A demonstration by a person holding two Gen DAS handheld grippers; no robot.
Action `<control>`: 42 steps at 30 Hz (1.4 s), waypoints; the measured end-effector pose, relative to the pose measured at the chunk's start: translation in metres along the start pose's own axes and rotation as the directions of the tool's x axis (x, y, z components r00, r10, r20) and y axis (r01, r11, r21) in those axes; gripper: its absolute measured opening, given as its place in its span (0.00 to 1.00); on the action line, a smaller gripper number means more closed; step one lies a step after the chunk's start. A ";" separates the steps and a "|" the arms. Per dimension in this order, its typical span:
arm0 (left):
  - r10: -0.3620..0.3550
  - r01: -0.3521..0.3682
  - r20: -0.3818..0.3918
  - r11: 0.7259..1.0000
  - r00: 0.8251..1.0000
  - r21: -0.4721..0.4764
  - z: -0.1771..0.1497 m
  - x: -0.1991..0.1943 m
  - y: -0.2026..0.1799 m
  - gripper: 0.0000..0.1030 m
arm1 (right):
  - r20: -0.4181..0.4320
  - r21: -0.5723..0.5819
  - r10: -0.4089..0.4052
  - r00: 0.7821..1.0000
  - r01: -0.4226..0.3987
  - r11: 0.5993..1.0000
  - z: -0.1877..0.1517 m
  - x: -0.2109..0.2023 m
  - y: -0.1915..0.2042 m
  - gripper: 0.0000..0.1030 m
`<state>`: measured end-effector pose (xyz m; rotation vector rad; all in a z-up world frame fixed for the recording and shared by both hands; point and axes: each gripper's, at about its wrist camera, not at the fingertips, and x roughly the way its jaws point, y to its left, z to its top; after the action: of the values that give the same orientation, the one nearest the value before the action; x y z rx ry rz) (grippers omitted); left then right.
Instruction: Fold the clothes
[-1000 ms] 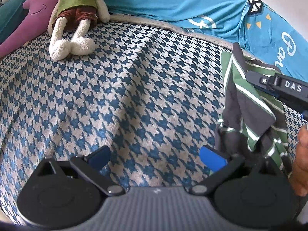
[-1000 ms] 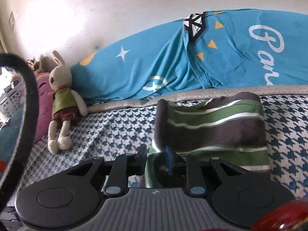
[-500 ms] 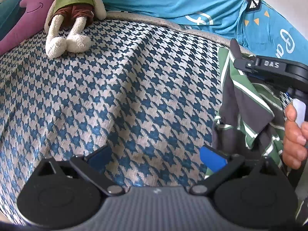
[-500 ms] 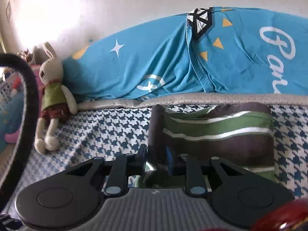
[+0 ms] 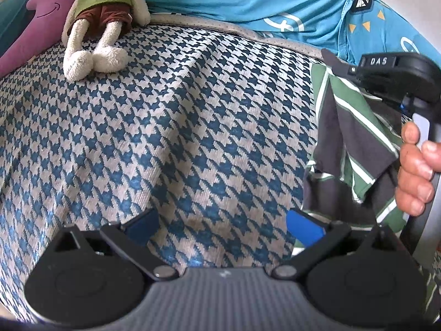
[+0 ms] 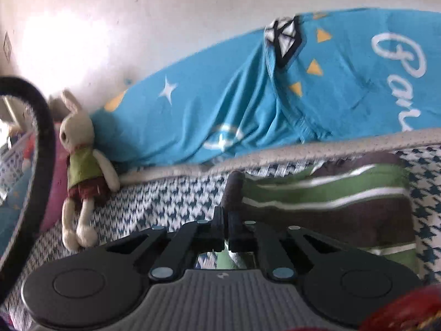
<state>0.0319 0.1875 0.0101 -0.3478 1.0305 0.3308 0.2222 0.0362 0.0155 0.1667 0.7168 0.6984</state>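
Observation:
A green, dark grey and white striped garment lies on the right side of the houndstooth bed cover. My right gripper is shut on its upper left edge, and the fabric hangs down from the fingertips. In the right wrist view the jaws of my right gripper are pressed together at a dark corner of the striped garment. My left gripper hovers open over bare cover, with its right blue pad close to the garment's lower left corner.
A stuffed bunny and a purple plush lie at the far left. A blue printed quilt runs along the wall behind the bed. A person's hand grips the right tool's handle.
The right gripper's jaws have pressed fully together on the fabric and risen, lifting the garment's edge. The holding hand has come into the left wrist view. My left gripper stayed open.

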 end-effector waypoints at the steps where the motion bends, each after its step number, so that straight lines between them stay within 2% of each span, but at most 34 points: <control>1: 0.001 -0.001 0.000 1.000 1.000 -0.001 0.000 0.000 0.000 1.00 | -0.026 0.001 0.004 1.000 -0.004 1.000 -0.002 0.004 -0.001 0.09; 5: 0.006 -0.006 -0.006 1.000 1.000 0.001 0.002 0.003 -0.001 1.00 | -0.020 0.045 0.005 1.000 -0.004 0.999 0.000 -0.006 -0.006 0.09; 12: 0.016 -0.016 0.011 1.000 1.000 -0.012 0.008 0.002 -0.006 1.00 | 0.001 0.070 -0.026 1.000 0.026 0.997 0.002 -0.046 -0.018 0.10; 14: 0.014 -0.014 0.012 1.000 1.000 -0.011 0.009 0.002 -0.009 1.00 | -0.010 0.078 -0.031 0.999 0.031 0.996 -0.001 -0.055 -0.021 0.15; 16: 0.013 -0.013 0.014 1.000 1.000 -0.006 0.009 0.002 -0.013 1.00 | -0.024 0.087 -0.031 0.999 0.033 0.996 -0.005 -0.063 -0.024 0.28; 19: 0.016 -0.016 0.016 1.000 1.000 0.003 0.009 0.003 -0.019 1.00 | -0.042 0.074 -0.014 0.999 0.017 0.997 -0.012 -0.069 -0.029 0.38; 25: 0.020 -0.020 0.011 1.000 1.000 0.008 0.008 0.006 -0.024 1.00 | -0.082 0.061 0.023 0.996 -0.018 0.998 -0.027 -0.077 -0.038 0.44; 30: 0.026 -0.027 0.007 1.000 1.000 0.014 0.008 0.007 -0.026 1.00 | -0.128 0.099 0.066 0.990 -0.054 0.994 -0.036 -0.069 -0.043 0.44; 36: 0.030 -0.030 0.004 1.000 1.000 0.002 0.009 0.007 -0.023 1.00 | -0.146 0.062 0.065 0.987 -0.057 0.996 -0.043 -0.066 -0.037 0.43; 39: 0.032 -0.032 0.003 0.999 0.999 -0.002 0.010 0.007 -0.022 1.00 | -0.150 0.038 0.050 0.987 -0.044 0.998 -0.047 -0.067 -0.032 0.37; 42: 0.035 -0.035 0.004 0.999 0.999 -0.004 0.010 0.007 -0.021 1.00 | -0.142 -0.012 0.016 0.990 -0.018 1.000 -0.050 -0.070 -0.025 0.25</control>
<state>0.0518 0.1737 0.0110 -0.3325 1.0333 0.3647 0.1654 -0.0317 0.0071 0.1121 0.8480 0.7363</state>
